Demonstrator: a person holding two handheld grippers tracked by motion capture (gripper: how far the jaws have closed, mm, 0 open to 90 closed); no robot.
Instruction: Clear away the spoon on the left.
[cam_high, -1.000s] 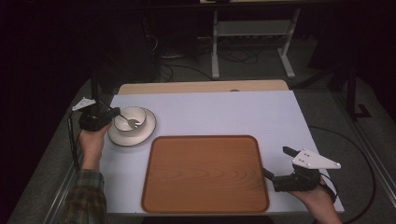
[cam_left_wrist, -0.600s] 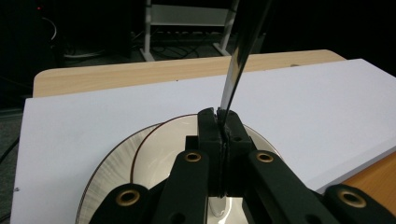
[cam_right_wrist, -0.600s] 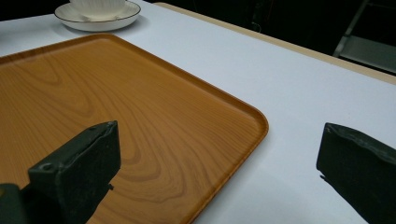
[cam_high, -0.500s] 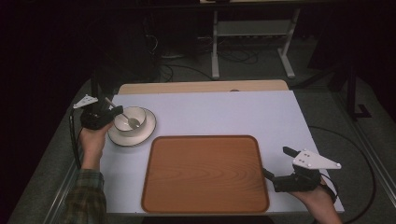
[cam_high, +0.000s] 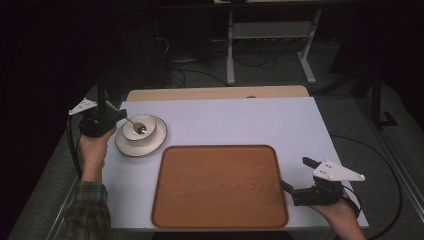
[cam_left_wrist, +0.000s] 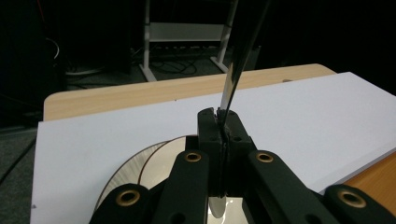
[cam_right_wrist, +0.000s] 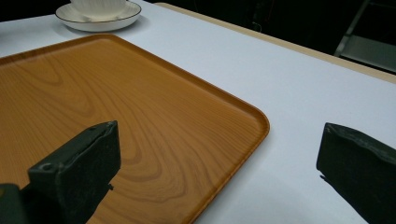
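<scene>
A small white bowl (cam_high: 136, 128) sits on a white plate (cam_high: 150, 145) at the left of the white tabletop. My left gripper (cam_high: 120, 116) is shut on the handle of a metal spoon (cam_high: 139, 129), whose bowl end rests inside the small bowl. In the left gripper view my left gripper (cam_left_wrist: 223, 127) clamps the spoon handle (cam_left_wrist: 237, 60), which rises steeply above the plate (cam_left_wrist: 133, 169). My right gripper (cam_high: 297, 175) hovers open at the right edge of the wooden tray (cam_high: 220, 185). In the right gripper view my right gripper (cam_right_wrist: 219, 168) holds nothing over the tray's corner (cam_right_wrist: 116, 107).
The tray lies in the near middle of the table. Plate and bowl (cam_right_wrist: 98, 13) stand beyond its far left corner. A bare wooden strip (cam_high: 215, 93) runs along the far table edge, with a dark floor, cables and a metal stand (cam_high: 270, 35) behind.
My left gripper has shifted slightly left and up with the spoon still in the bowl. The right gripper has stayed put.
</scene>
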